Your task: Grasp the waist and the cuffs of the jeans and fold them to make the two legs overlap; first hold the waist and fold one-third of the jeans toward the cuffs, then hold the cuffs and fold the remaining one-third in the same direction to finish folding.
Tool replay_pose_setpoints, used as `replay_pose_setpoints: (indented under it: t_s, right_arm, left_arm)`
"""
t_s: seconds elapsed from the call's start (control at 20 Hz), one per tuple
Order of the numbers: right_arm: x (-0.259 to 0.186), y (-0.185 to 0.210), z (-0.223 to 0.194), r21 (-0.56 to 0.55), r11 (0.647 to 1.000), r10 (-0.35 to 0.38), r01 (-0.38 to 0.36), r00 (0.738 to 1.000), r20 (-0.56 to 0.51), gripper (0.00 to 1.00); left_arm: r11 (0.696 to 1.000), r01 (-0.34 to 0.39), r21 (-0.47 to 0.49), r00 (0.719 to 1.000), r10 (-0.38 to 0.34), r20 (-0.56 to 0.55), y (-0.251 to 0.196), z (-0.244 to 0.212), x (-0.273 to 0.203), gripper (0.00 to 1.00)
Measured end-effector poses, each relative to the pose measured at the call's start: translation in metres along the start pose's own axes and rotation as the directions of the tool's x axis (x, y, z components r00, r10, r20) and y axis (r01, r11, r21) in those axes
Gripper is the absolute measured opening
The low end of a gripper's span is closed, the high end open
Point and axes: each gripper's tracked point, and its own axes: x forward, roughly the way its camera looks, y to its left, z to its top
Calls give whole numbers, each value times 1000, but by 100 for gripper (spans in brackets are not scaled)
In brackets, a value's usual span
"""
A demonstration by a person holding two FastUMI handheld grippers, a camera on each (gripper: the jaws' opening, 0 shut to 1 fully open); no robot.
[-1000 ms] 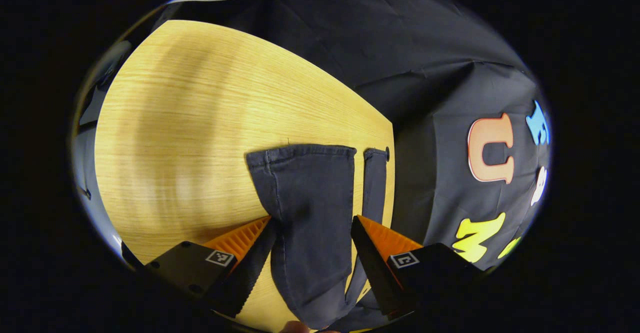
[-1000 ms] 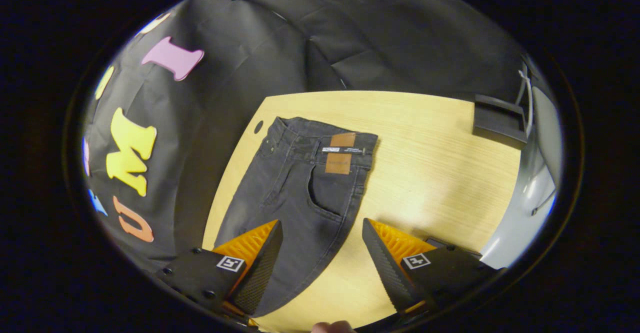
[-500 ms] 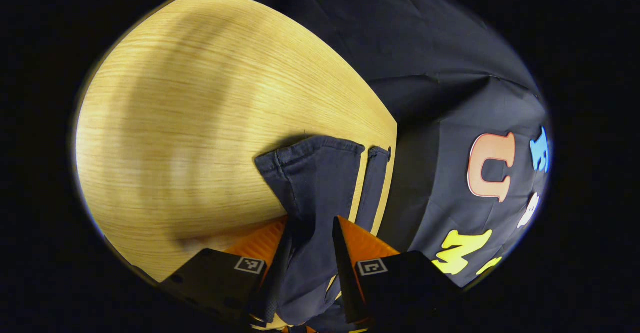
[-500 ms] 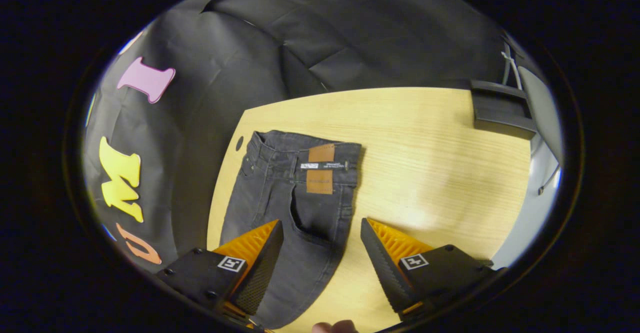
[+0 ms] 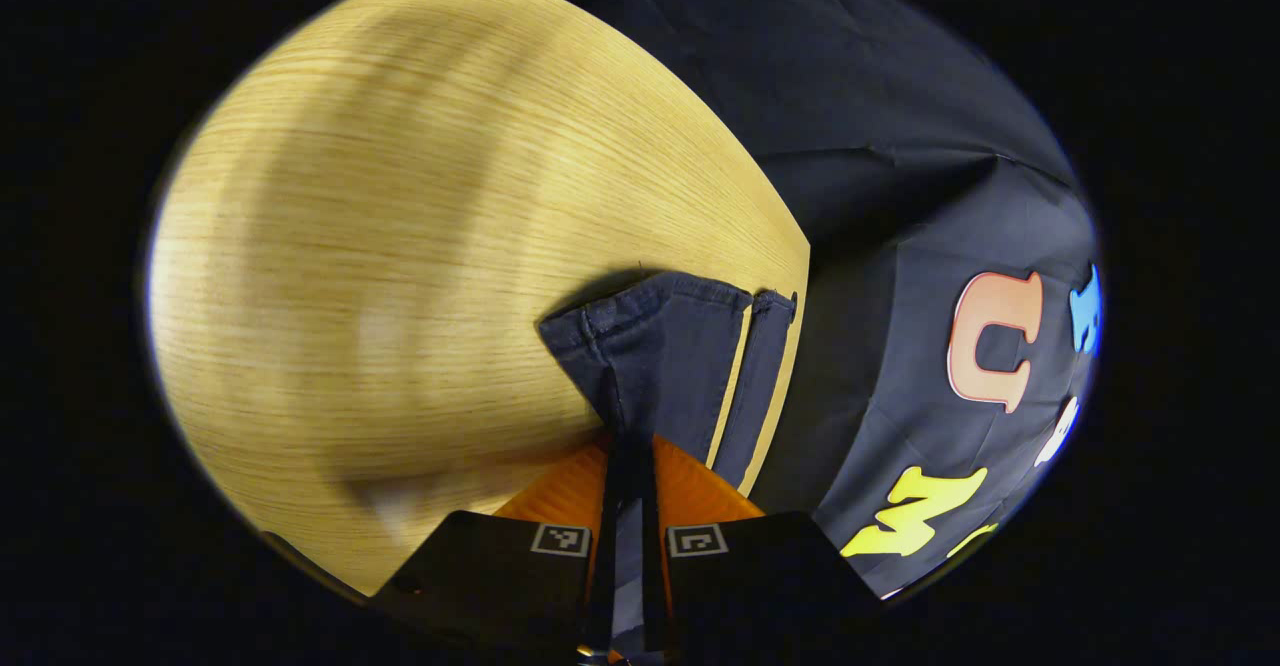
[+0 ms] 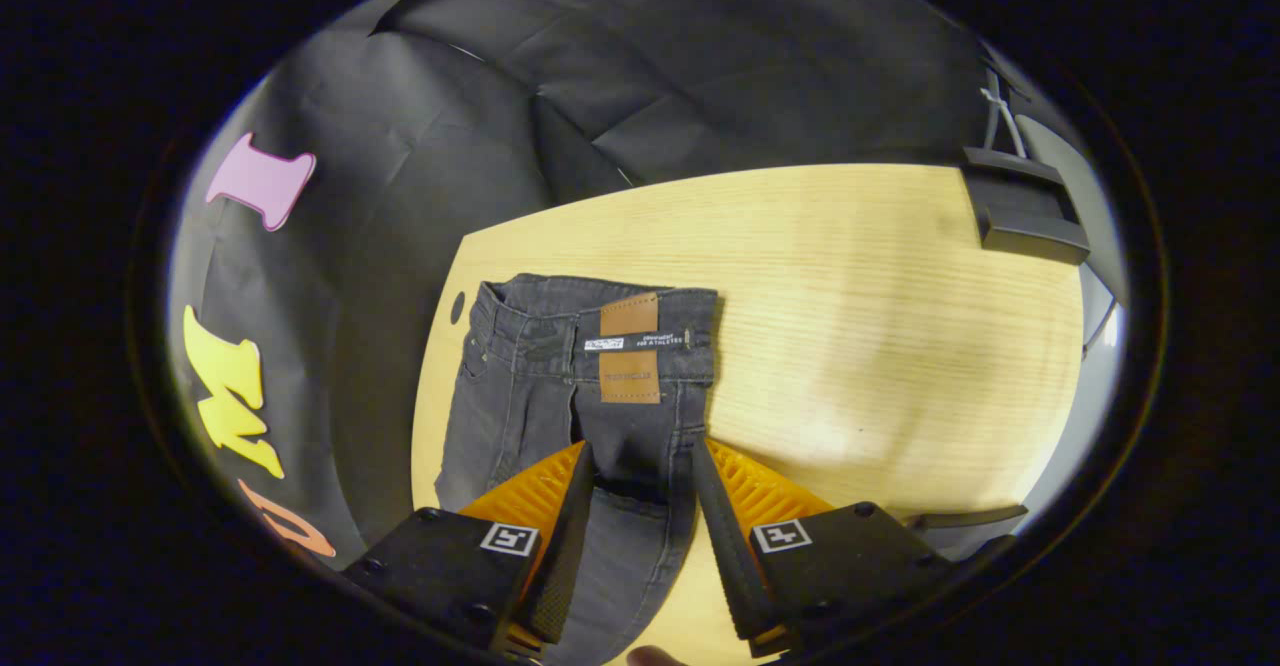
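Observation:
Dark grey jeans [image 6: 560,386] lie flat on the wooden table [image 6: 850,326], with the waist and its brown leather patch [image 6: 630,346] at the far end in the right gripper view. My right gripper [image 6: 640,506] straddles the seat fabric just below the patch. Its jaws are half closed, with cloth bunching between them. In the left gripper view, the two cuffs [image 5: 660,326] lie side by side near the table's right edge. My left gripper [image 5: 630,476] is shut on the nearer leg just behind its cuff, and the fabric is puckered upward there.
A black box-like object [image 6: 1025,216] sits at the table's far right corner. A small round hole [image 6: 457,307] marks the tabletop beside the waist. Broad bare wood [image 5: 380,246] spreads to the left of the cuffs. Black cloth walls stand close behind the table.
The left gripper went from open around the leg to shut on it, lifting the cuff a little. The right gripper moved forward toward the waist and its jaws narrowed around the fabric.

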Motion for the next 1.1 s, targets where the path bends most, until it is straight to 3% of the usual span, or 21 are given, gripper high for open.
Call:
replay_pose_setpoints:
  t_s: [0.05,0.2,0.25,0.3,0.55,0.6,0.7,1.1]
  right_arm:
    - [5,-6,-1,-6,999,-48,48,999,1,57]
    - [1,-15,2,-11,991,-131,131,991,16,4]
    - [-14,-12,12,-7,991,-135,135,991,6,14]
    - [5,-13,1,-1,990,-138,138,990,-1,0]
    - [-8,-4,5,1,998,-60,60,998,-21,0]
    - [-14,-1,6,-3,999,-42,42,999,-23,4]
    - [-27,10,9,0,1000,-5,5,1000,-29,1]
    - [-59,88,22,-34,986,161,-163,986,-40,0]
  left_arm:
    - [1000,1,-2,1000,-1,-4,0,0,-1,11]
    - [1000,-2,-16,1000,2,-18,1,0,-2,8]
    - [1000,2,-12,1000,-2,-21,-1,0,-3,7]
    - [1000,8,-1,1000,-8,-25,-2,-2,-4,6]
    - [997,0,78,999,4,-53,-11,-5,-20,4]
    - [996,-4,92,998,9,-58,-15,-7,-22,4]
    - [993,-17,118,997,25,-67,-22,-9,-22,4]
    - [977,-5,214,993,30,-113,-82,-14,-34,4]
